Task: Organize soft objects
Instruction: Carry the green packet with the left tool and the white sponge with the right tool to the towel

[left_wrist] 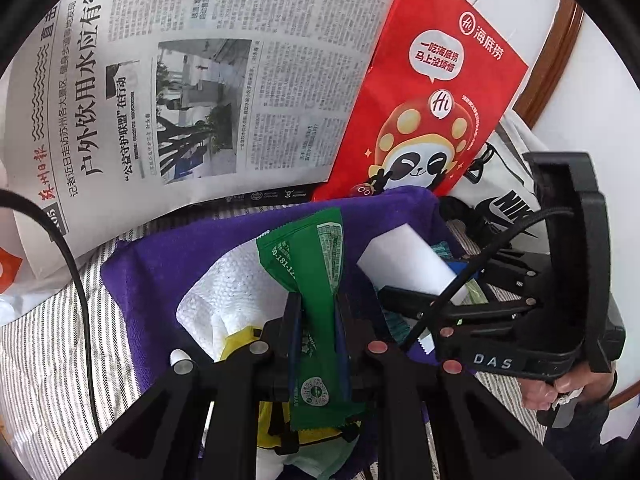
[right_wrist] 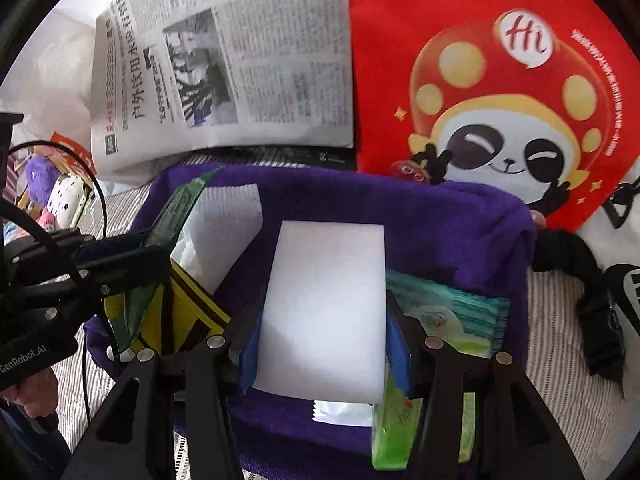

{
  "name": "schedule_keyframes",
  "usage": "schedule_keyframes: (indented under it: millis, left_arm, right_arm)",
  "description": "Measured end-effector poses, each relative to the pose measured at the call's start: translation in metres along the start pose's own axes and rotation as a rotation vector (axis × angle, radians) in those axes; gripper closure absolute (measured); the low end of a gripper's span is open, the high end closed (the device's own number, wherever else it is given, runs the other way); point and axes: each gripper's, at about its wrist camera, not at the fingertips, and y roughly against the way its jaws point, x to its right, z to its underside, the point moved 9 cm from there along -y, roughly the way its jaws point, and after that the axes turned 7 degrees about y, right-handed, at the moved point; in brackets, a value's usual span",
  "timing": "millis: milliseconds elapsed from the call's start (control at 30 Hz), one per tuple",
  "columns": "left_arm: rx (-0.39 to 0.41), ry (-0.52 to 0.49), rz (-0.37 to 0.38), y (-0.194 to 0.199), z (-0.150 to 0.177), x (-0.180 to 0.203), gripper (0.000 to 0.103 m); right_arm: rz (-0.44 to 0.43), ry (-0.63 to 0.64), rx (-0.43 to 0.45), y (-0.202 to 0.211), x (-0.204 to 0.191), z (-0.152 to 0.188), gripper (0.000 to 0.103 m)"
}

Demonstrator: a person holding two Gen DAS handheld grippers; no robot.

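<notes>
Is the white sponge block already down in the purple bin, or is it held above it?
Held. The right gripper has its fingers pressed on both sides of the white sponge block, over the purple bin.

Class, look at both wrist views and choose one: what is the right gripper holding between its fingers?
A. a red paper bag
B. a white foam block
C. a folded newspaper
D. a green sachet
B: in the right wrist view the right gripper has its blue pads pressed on either side of the white foam block, above the purple cloth.
</notes>
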Motion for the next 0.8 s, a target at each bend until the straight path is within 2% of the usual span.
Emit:
schedule_keyframes:
  millis: [400, 667, 800]
  left_arm:
    - [-0.032, 0.009, -0.027, -0.007, 0.007, -0.013, 0.087]
    - [-0.040, 0.006, -0.023, -0.010, 0.009, -0.013, 0.087]
    - [-0.044, 0.000, -0.022, -0.013, 0.010, -0.011, 0.087]
  right_arm:
    - [0.020, 0.051, -0.032, -0.025, -0.005, 0.007, 0.048]
    - [-0.058, 0.039, -0.033, -0.018, -0.005, 0.013, 0.046]
    - [-0.064, 0.039, -0.033, -0.012, -0.002, 0.012, 0.045]
